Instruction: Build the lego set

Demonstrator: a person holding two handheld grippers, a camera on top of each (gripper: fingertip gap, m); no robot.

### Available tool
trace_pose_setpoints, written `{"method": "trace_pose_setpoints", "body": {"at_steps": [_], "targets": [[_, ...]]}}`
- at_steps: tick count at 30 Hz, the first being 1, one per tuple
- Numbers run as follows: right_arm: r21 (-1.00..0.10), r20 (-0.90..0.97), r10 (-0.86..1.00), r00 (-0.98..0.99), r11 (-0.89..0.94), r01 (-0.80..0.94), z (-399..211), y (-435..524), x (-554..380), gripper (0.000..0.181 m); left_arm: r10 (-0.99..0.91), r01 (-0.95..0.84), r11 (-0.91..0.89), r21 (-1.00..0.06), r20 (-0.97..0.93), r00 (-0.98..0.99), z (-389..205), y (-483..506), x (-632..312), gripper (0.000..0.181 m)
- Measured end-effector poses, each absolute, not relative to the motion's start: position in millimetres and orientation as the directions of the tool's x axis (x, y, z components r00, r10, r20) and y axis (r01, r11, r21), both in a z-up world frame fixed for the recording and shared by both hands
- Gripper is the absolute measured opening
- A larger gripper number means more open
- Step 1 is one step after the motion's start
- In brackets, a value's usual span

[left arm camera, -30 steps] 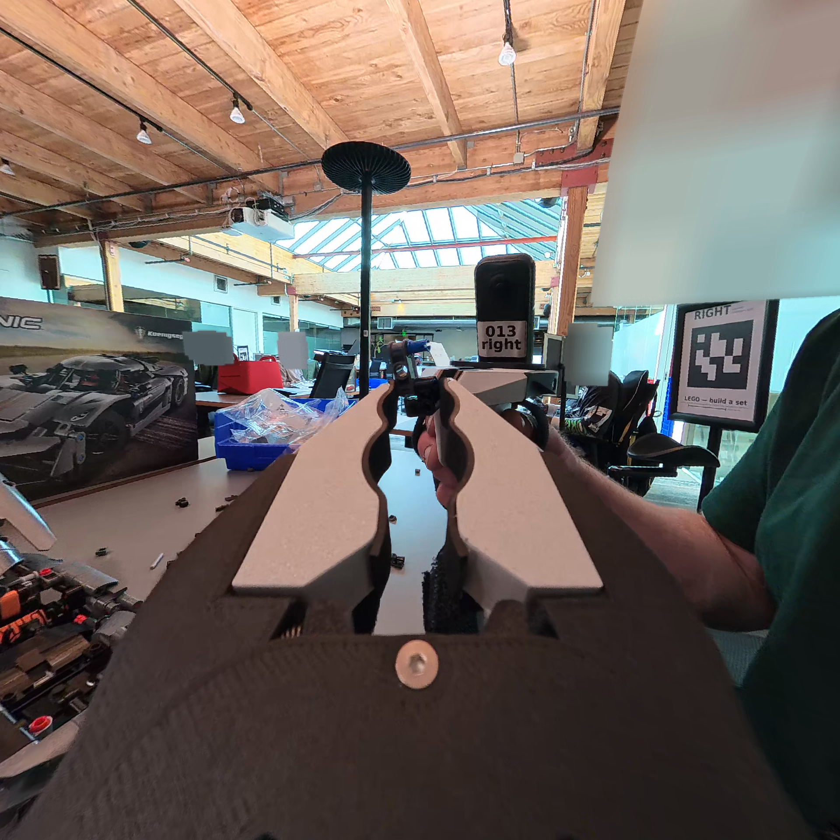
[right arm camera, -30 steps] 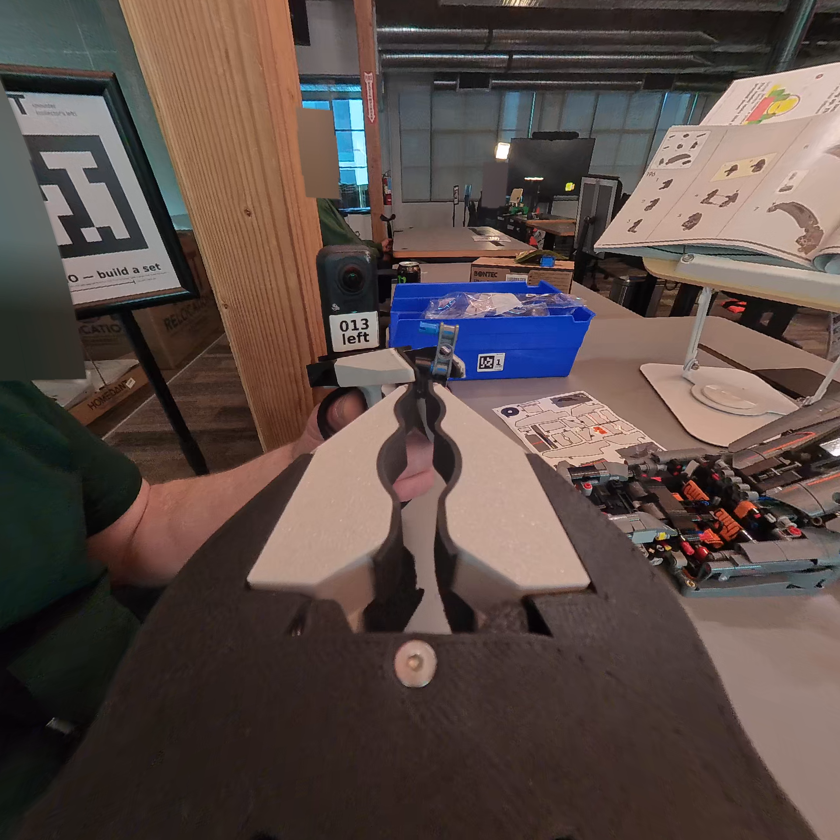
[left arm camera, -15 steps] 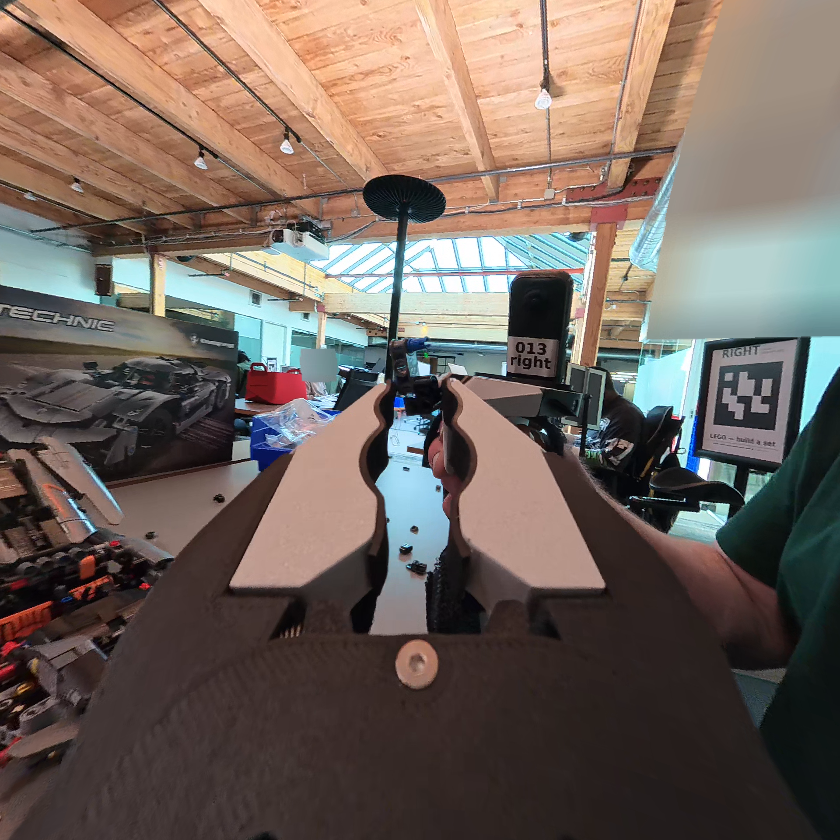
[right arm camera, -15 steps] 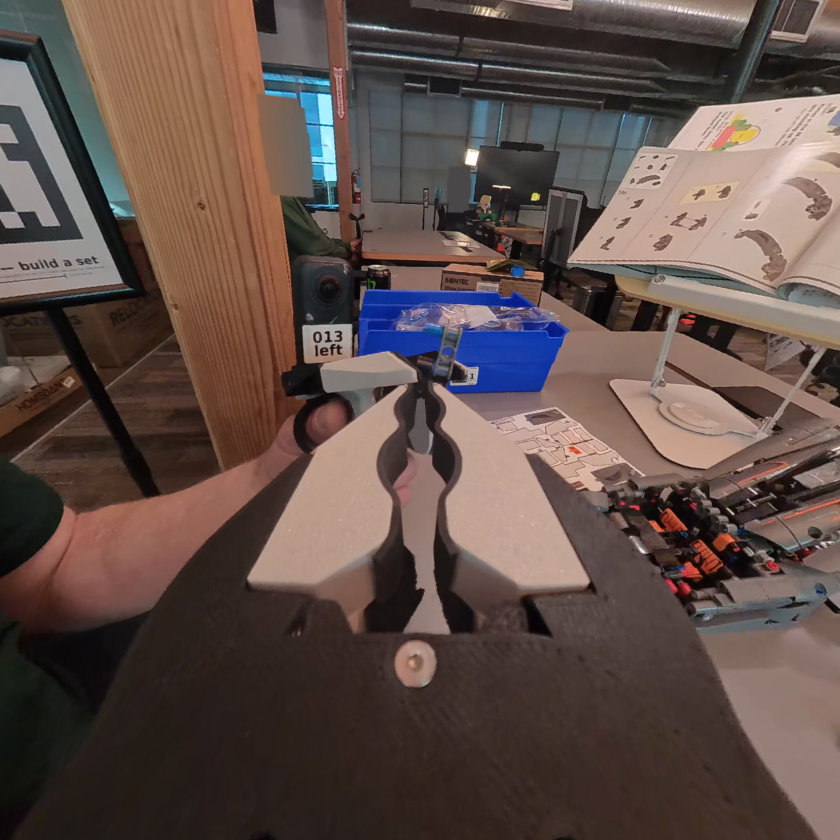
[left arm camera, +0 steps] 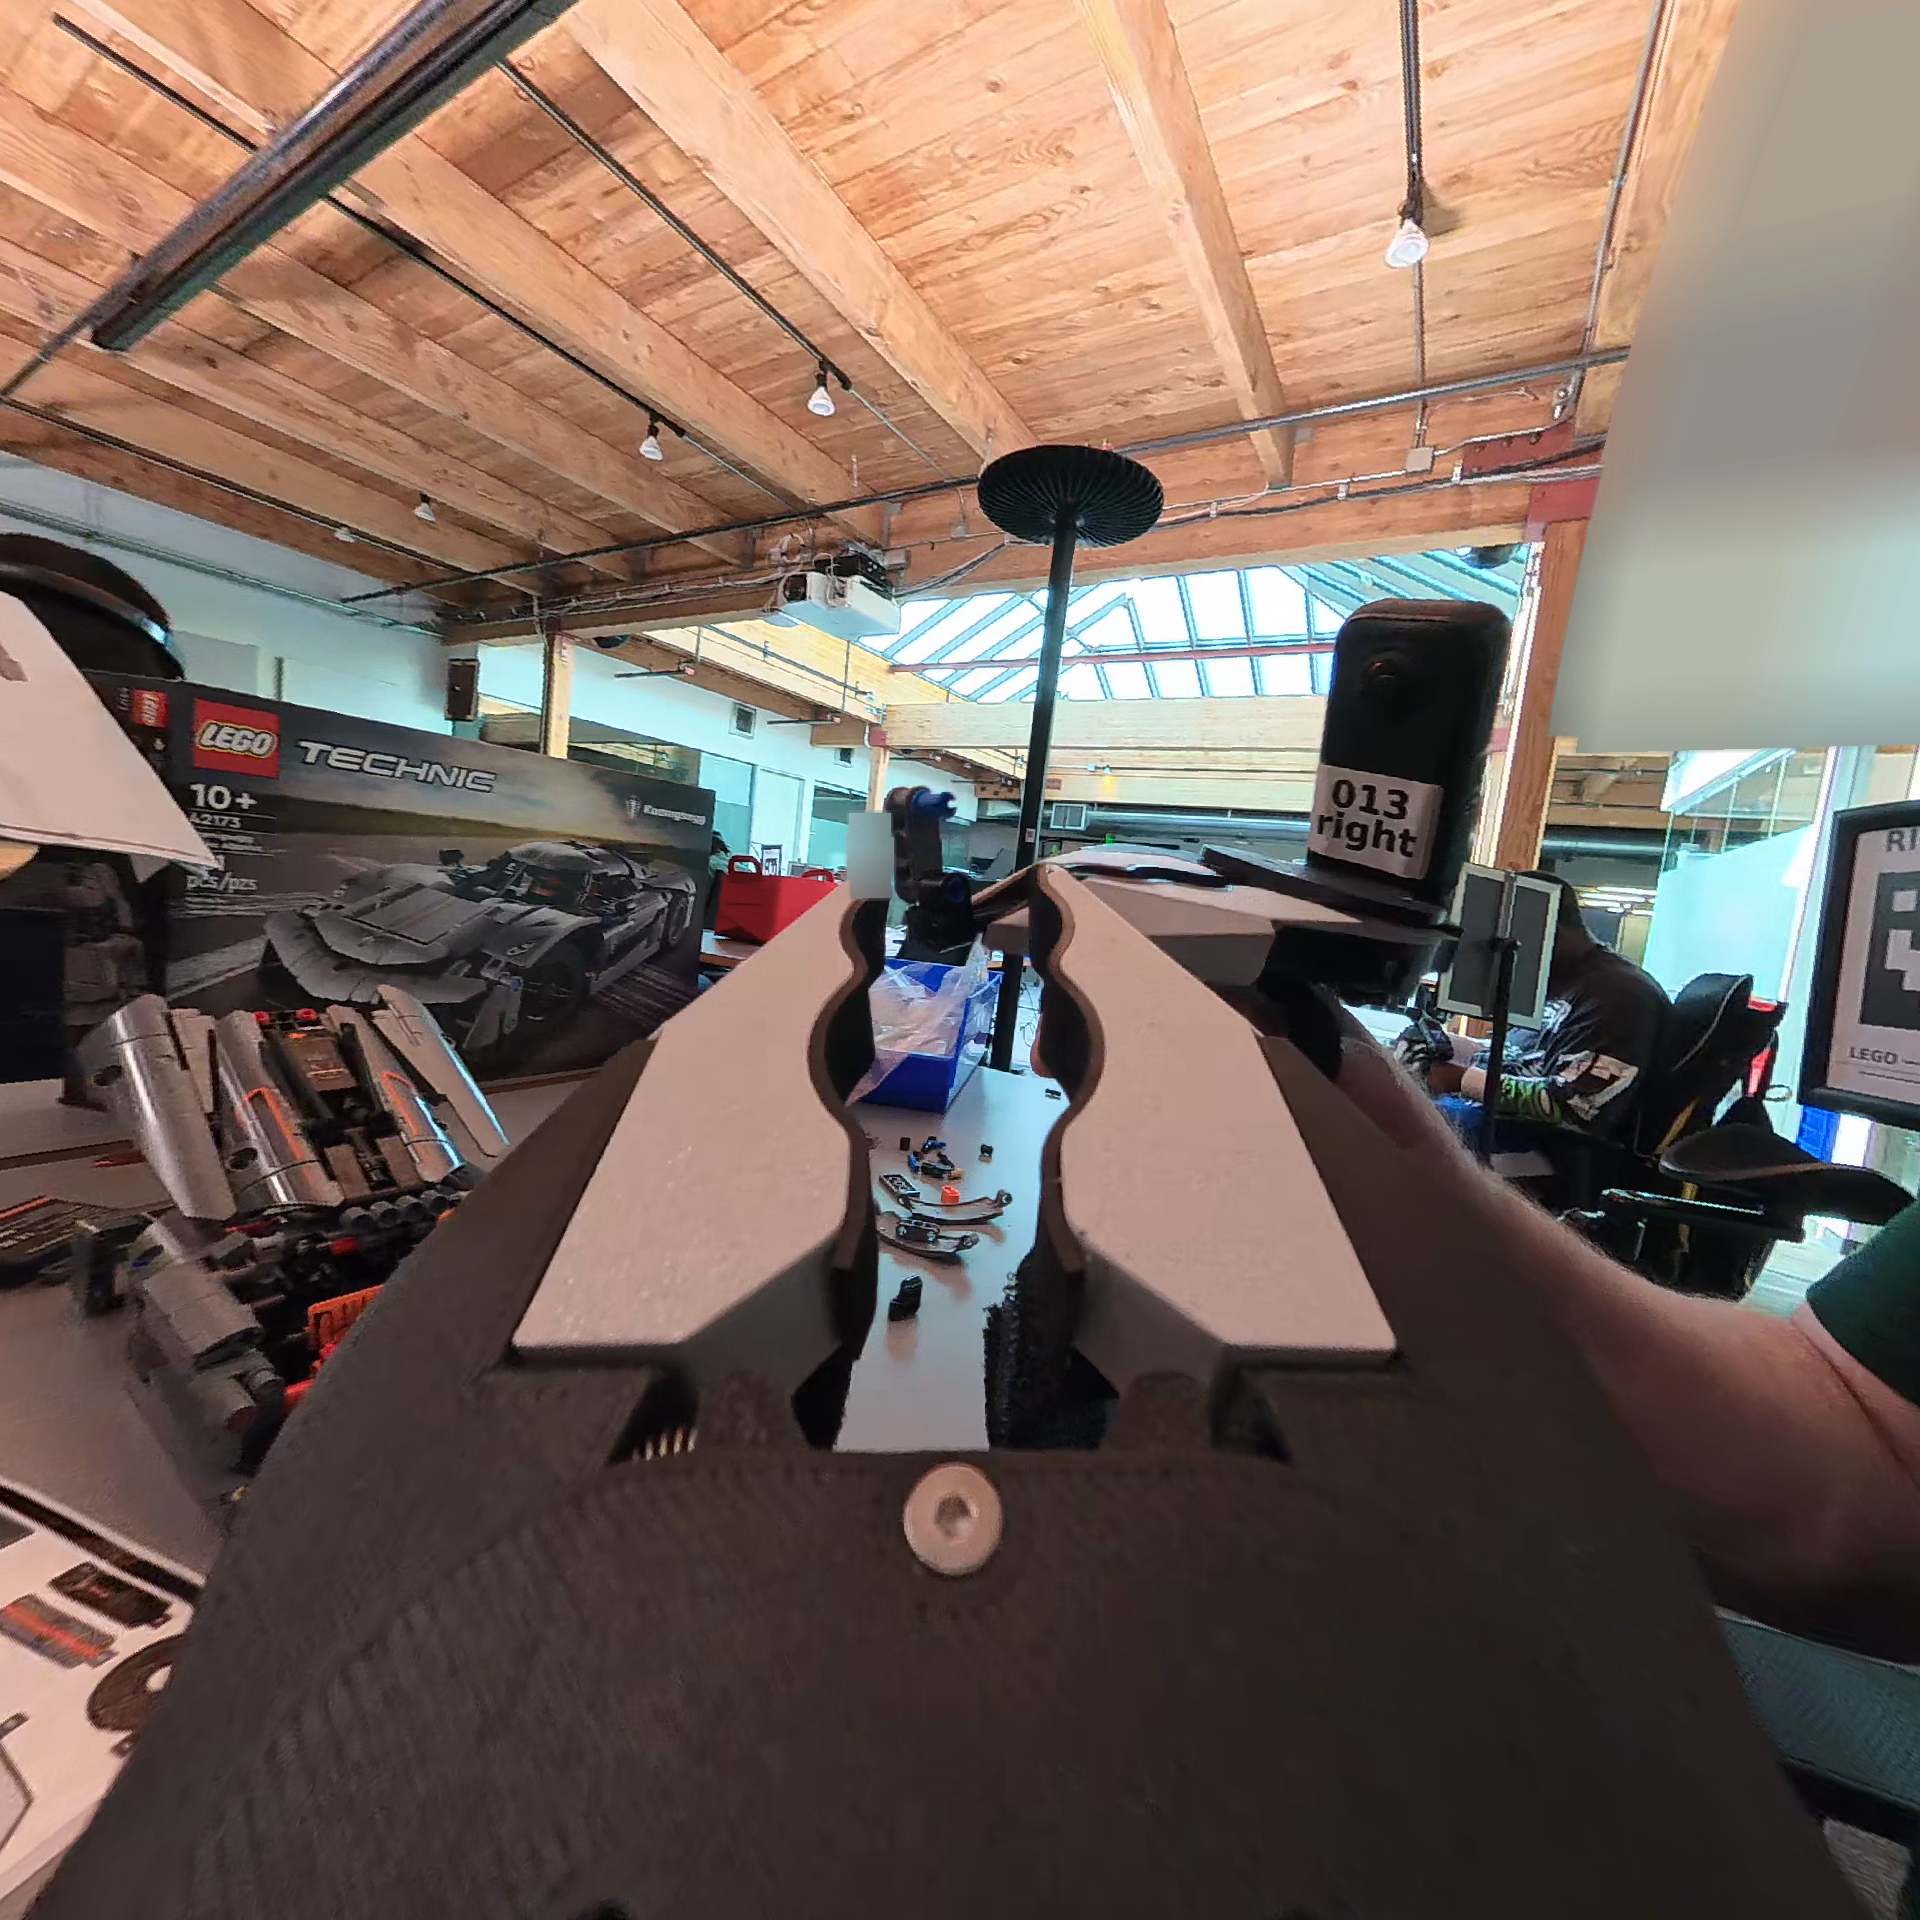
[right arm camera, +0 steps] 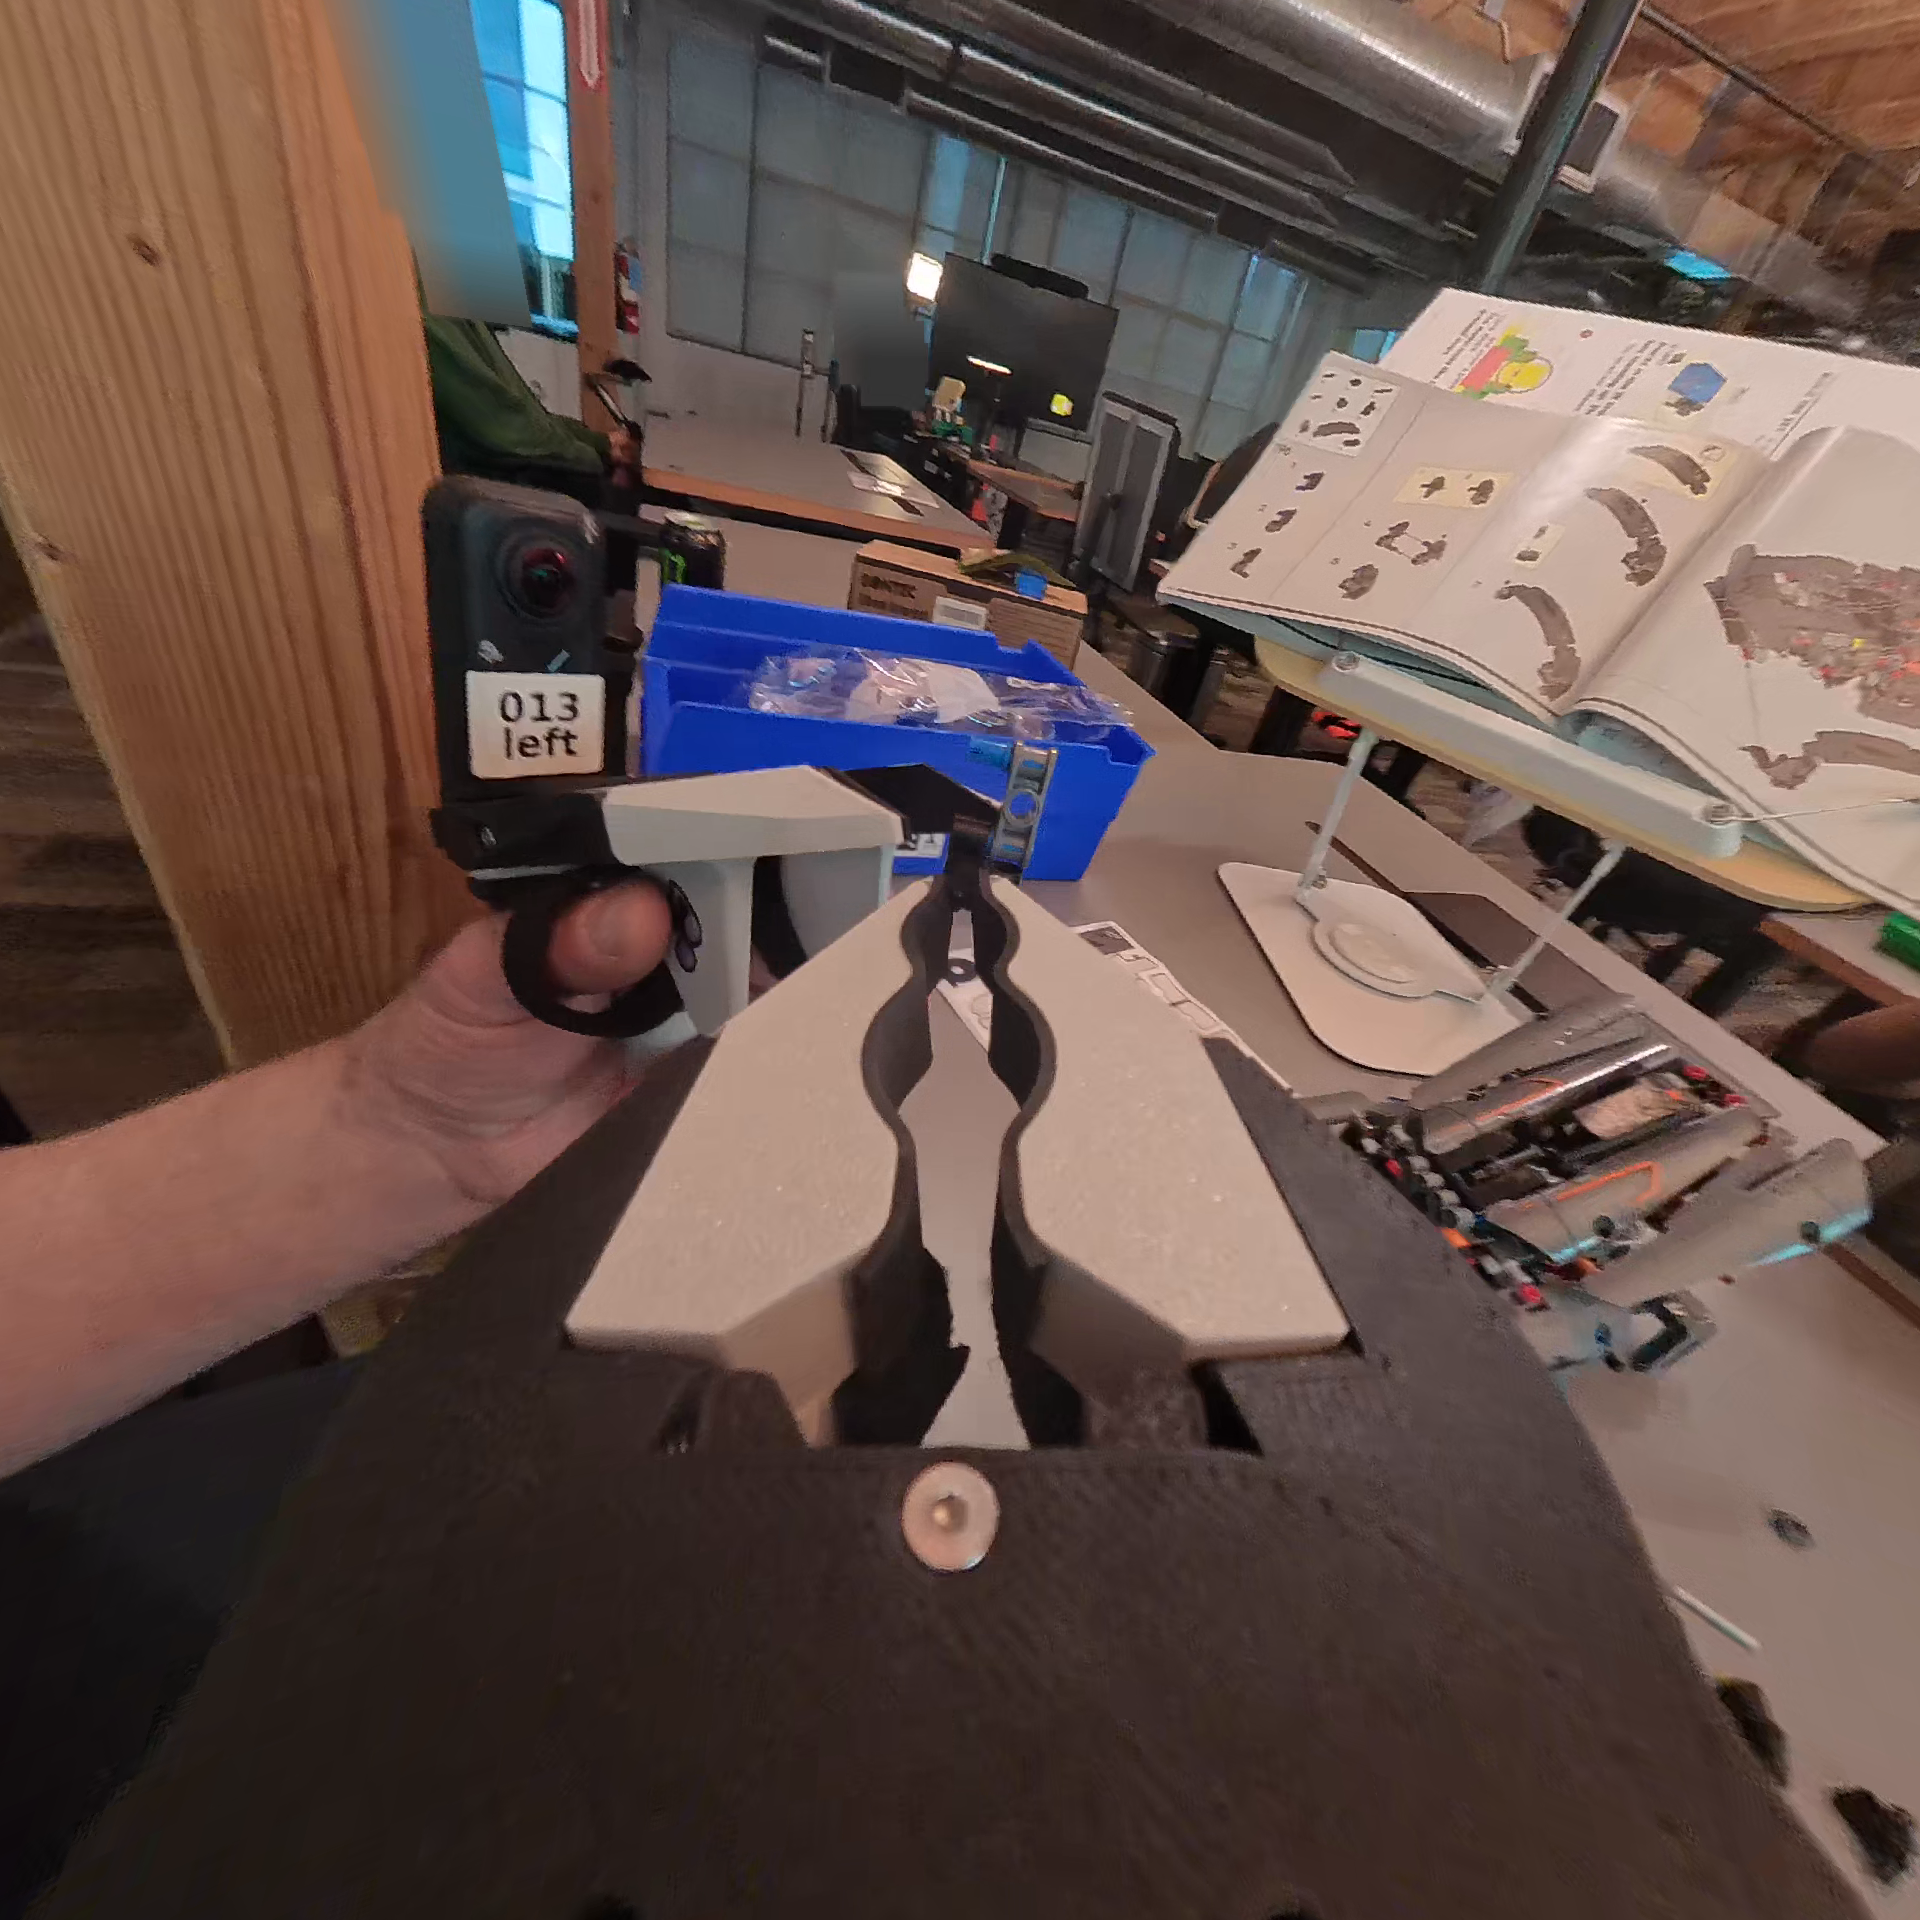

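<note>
My right gripper (right arm camera: 971, 883) is shut on a small Lego sub-assembly (right arm camera: 1021, 802): a black connector with a grey beam and a blue pin. It holds the piece in the air above the table. The same piece shows in the left wrist view (left arm camera: 920, 857), just beyond my left gripper (left arm camera: 951, 904), which is open and empty with its jaws either side of it, apart from it. The part-built grey, black and orange Lego car (left arm camera: 291, 1122) lies on the table to the left, and shows at the right in the right wrist view (right arm camera: 1590, 1153).
Loose Lego parts (left arm camera: 940, 1205) lie on the grey table ahead. A blue bin (right arm camera: 883, 727) holds plastic bags. An open instruction book (right arm camera: 1558, 540) sits on a stand at the right. The set's box (left arm camera: 436, 883) stands at the back left. A wooden pillar (right arm camera: 208, 468) is at the left. Less than 4 cm separates the two grippers' tips.
My left gripper has opened and let go of the small piece, which stays in my right gripper. Both views have swung toward the car and the table.
</note>
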State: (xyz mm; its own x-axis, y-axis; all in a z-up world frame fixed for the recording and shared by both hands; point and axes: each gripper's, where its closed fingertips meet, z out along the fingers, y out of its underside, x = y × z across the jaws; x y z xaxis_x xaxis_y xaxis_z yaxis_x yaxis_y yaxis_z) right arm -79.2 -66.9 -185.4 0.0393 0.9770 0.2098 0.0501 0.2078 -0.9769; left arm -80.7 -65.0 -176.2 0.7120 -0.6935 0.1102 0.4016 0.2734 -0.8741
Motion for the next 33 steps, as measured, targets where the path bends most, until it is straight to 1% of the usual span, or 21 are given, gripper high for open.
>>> {"method": "trace_pose_setpoints", "body": {"at_steps": [6,13,33], "targets": [[-0.926,0.368,0.922,0.119,0.352,0.138,-194,-66,-89,0.002,-0.662,0.379,0.293,-0.878,0.1,0.743,-176,-65,-87,0.024],[-0.89,0.446,0.883,0.144,0.421,0.176,-196,-68,-94,0.001,-0.648,0.371,0.292,-0.881,0.103,0.755,-177,-65,-90,0.024],[-0.859,0.503,0.844,0.188,0.463,0.218,-200,-62,-93,0.002,-0.631,0.379,0.282,-0.881,0.128,0.765,-183,-64,-97,0.024]]}}
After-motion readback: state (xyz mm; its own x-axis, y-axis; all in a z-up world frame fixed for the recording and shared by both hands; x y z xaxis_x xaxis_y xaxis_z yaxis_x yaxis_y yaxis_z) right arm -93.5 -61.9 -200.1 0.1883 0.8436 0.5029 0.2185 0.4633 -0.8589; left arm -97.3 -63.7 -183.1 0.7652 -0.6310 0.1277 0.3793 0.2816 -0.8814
